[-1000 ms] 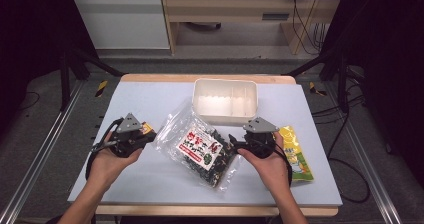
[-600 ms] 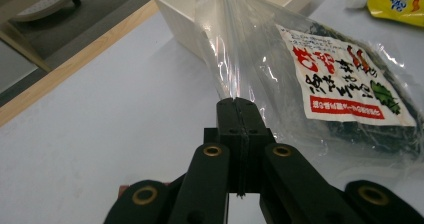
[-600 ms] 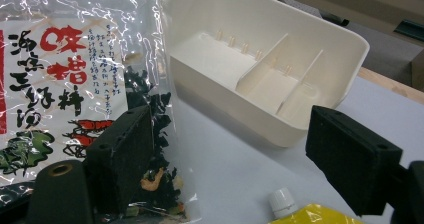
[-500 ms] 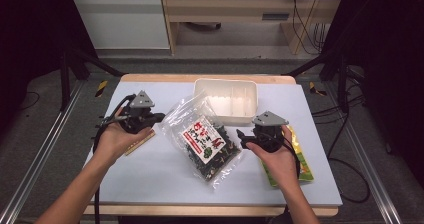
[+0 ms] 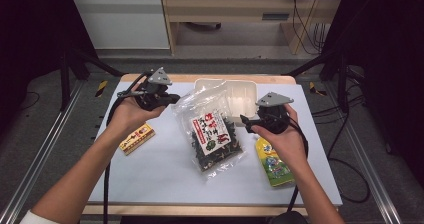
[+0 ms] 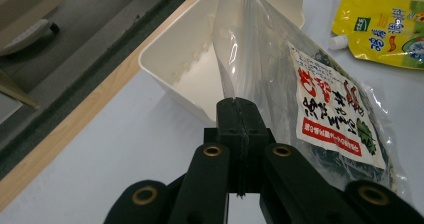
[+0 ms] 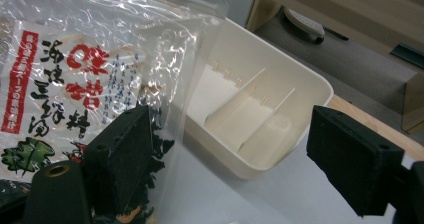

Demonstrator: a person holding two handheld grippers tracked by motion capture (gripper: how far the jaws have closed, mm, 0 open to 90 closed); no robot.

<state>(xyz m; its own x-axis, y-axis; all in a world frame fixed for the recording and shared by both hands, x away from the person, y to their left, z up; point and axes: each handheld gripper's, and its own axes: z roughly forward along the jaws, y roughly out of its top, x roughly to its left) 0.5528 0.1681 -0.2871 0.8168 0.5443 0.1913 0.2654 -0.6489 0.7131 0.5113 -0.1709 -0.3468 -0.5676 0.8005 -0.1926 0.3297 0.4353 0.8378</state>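
High view: left claw (image 5: 172, 98) sits at the top-left corner of the seaweed bag (image 5: 212, 129), right claw (image 5: 246, 121) at the bag's right edge, bag lying mid-bench w/ its clear top propped against the white tray (image 5: 240, 91). Jaw detail is too small to read from up there. Left gripper view fills that in: left claw (image 6: 239, 115) is pinched tight on the clear plastic edge of the bag (image 6: 320, 99), jaws meeting w/ only film between them, and the film rises taut from the pinch toward the tray (image 6: 175, 64). Right gripper view gives what the others can't: right claw (image 7: 235, 159) stands wide, one jaw against the printed side of the bag (image 7: 75, 84), the other well apart on the tray side, nothing gripped. It also shows the tray (image 7: 260, 119) has thin dividers inside (compartments look bare).

Bag is between the two claws, dark contents slumped to its near end, label up.

Edges & room: tray sits at the far rim of the bench (image 5: 165, 184), just behind the bag. Yellow pouch (image 5: 272, 159) lies under the right hand (image 5: 282, 139), near the right side. Small yellow packet (image 5: 136, 137) lies left, beside the left forearm. Near half of the bench is open surface.
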